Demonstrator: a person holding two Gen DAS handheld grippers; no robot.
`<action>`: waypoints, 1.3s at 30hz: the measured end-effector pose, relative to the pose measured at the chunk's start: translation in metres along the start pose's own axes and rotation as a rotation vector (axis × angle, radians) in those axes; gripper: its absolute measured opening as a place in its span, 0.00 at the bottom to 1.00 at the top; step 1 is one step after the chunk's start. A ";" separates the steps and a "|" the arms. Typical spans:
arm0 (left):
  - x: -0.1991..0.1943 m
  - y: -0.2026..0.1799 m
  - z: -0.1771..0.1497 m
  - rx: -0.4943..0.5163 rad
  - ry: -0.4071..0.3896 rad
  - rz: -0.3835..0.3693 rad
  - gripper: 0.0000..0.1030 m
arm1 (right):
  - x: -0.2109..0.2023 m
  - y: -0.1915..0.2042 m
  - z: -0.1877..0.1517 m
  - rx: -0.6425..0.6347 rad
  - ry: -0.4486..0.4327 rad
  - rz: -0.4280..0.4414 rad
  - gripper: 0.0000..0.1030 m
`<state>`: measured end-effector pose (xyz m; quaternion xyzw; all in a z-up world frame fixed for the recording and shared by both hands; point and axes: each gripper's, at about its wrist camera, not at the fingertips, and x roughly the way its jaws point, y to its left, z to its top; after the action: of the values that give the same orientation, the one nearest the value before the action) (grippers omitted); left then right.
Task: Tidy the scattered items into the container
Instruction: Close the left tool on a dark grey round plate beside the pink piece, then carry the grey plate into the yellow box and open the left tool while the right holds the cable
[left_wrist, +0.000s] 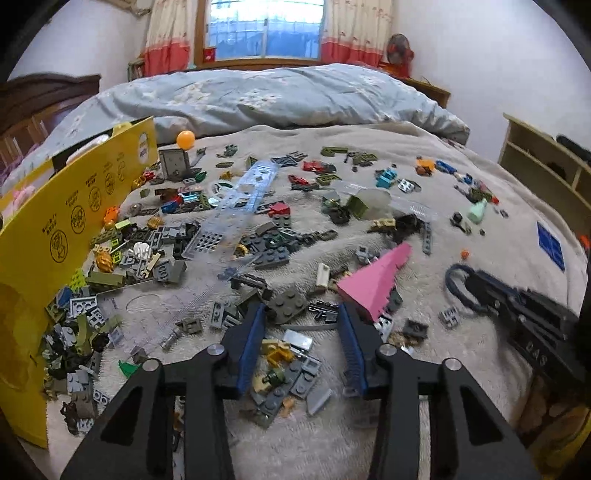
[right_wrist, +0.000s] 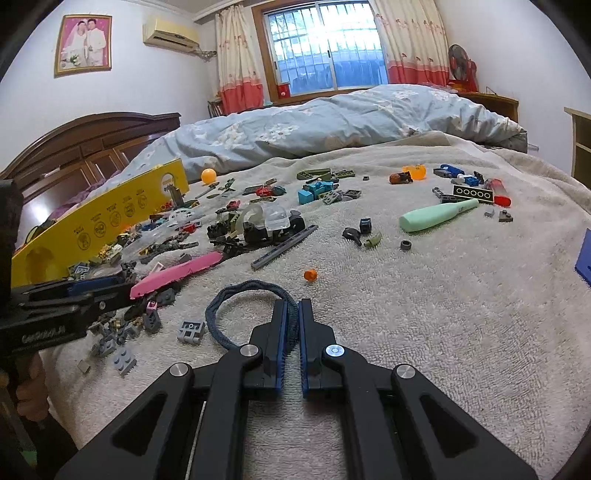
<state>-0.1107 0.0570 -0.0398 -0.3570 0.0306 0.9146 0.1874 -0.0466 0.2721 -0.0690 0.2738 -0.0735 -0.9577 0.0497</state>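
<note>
Several small toy bricks, mostly grey and olive, lie strewn over a beige blanket (left_wrist: 424, 155) on a bed. The yellow cardboard box (left_wrist: 74, 221) stands open at the left, with bricks heaped against its wall. My left gripper (left_wrist: 301, 312) hovers open over the near pile. A grey round-studded plate (left_wrist: 286, 304) and a black piece (left_wrist: 325, 312) lie loose between its fingers. A pink wedge (left_wrist: 376, 280) lies just beyond the right fingertip. My right gripper (right_wrist: 293, 306) is shut on a dark blue hair band (right_wrist: 251, 290), whose loop rests on the blanket.
A clear plastic ruler (left_wrist: 240, 199) lies across the bricks. An orange ball (left_wrist: 185, 139) sits near the box. A mint toy bat (right_wrist: 436, 216) and a blue card (right_wrist: 585, 258) lie at the right. A folded blue quilt (right_wrist: 332, 118) bounds the far side. A wooden shelf (left_wrist: 546, 166) stands at the right.
</note>
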 end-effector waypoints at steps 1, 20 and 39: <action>0.001 0.001 0.001 -0.009 -0.001 0.000 0.36 | 0.000 0.000 0.000 0.002 -0.001 0.002 0.05; -0.004 0.004 -0.001 -0.045 -0.027 0.017 0.22 | -0.001 -0.003 -0.001 0.013 -0.006 0.012 0.05; -0.064 0.025 0.007 -0.067 -0.128 0.036 0.22 | -0.021 0.025 0.010 -0.019 -0.030 0.057 0.06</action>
<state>-0.0810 0.0146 0.0057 -0.3034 -0.0053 0.9393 0.1603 -0.0327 0.2511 -0.0451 0.2566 -0.0731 -0.9605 0.0786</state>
